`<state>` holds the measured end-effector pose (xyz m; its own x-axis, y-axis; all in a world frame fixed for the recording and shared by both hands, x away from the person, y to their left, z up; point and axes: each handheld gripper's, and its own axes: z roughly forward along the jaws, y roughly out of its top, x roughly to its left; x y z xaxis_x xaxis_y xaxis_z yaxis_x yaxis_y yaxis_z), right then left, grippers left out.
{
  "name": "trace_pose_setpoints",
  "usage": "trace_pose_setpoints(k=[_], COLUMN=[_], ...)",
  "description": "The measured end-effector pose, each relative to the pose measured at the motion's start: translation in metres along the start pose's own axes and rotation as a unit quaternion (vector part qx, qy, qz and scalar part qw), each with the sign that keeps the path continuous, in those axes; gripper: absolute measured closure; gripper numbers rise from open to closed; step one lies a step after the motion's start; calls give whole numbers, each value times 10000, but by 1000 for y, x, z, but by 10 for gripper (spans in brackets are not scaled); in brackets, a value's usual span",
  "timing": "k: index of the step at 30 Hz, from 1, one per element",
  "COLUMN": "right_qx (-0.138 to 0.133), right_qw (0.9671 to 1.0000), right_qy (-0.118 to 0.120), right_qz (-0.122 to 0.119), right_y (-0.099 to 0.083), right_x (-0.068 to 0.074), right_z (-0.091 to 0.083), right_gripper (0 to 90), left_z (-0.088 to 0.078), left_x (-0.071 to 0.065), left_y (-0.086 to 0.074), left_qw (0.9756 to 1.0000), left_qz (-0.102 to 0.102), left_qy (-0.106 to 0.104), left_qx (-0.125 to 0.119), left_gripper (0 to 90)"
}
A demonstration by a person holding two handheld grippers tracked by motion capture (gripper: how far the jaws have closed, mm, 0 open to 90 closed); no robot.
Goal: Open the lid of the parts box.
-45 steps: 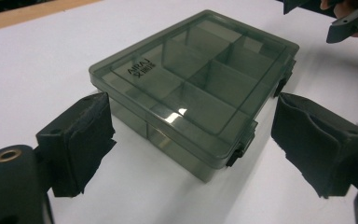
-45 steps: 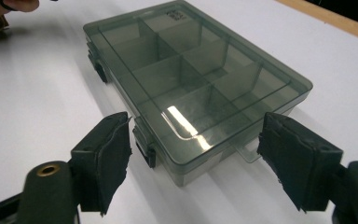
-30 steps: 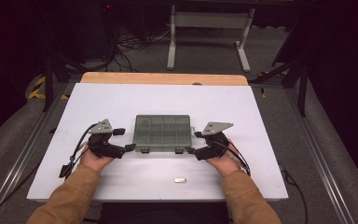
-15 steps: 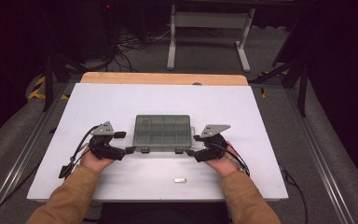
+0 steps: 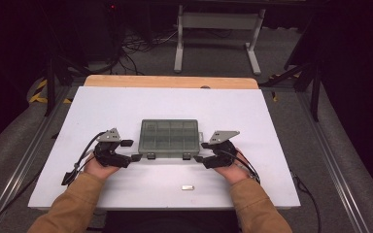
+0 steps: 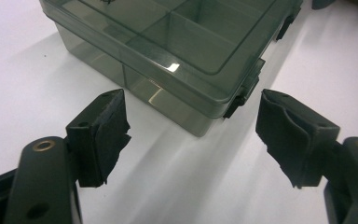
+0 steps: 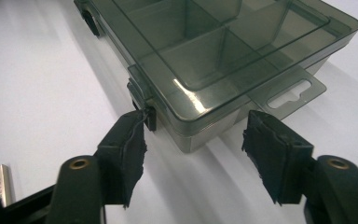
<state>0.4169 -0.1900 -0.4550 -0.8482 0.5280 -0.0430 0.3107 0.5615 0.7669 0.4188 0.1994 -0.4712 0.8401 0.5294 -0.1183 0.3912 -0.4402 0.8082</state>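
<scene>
Fingers of the left gripper [image 6: 193,135] and right gripper [image 7: 191,149] have just been closing, yet nothing is clenched; the smoky translucent plastic compartment box [image 5: 169,138], at twelve o'clock mid-bench [image 5: 252,116], is bracketed at its near corners, so latch work seems imminent.

Small silver metal bar [image 5: 188,187] on white tabletop [image 5: 126,107], near front edge; light wooden strip [image 5: 170,81] along far edge.

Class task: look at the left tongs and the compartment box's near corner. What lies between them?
Nothing: in the left gripper view, bare white table separates the open left tongs from the compartment box.
</scene>
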Motion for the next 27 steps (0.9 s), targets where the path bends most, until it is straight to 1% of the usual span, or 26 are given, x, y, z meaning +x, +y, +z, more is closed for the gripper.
trace_pose_setpoints(k=[1, 11, 17, 27], right_qx=[25, 57, 82, 103], right_qw=[10000, 9999, 9998, 9998], right_qy=[-16, -69, -103, -115], right_qz=[-41, -123, -145, -153], right_y=[0, 0, 0, -1], right_x=[1, 2, 2, 3], right_z=[0, 0, 0, 0], right_gripper=[443, 554, 585, 594], left_z=[0, 1, 0, 1], left_x=[0, 0, 0, 0], left_y=[0, 0, 0, 0], left_qw=[10000, 10000, 10000, 10000], left_qz=[12, 11, 17, 8], left_qy=[7, -14, -3, -20], left_qx=[13, 49, 47, 65], left_gripper=[283, 290, 289, 290])
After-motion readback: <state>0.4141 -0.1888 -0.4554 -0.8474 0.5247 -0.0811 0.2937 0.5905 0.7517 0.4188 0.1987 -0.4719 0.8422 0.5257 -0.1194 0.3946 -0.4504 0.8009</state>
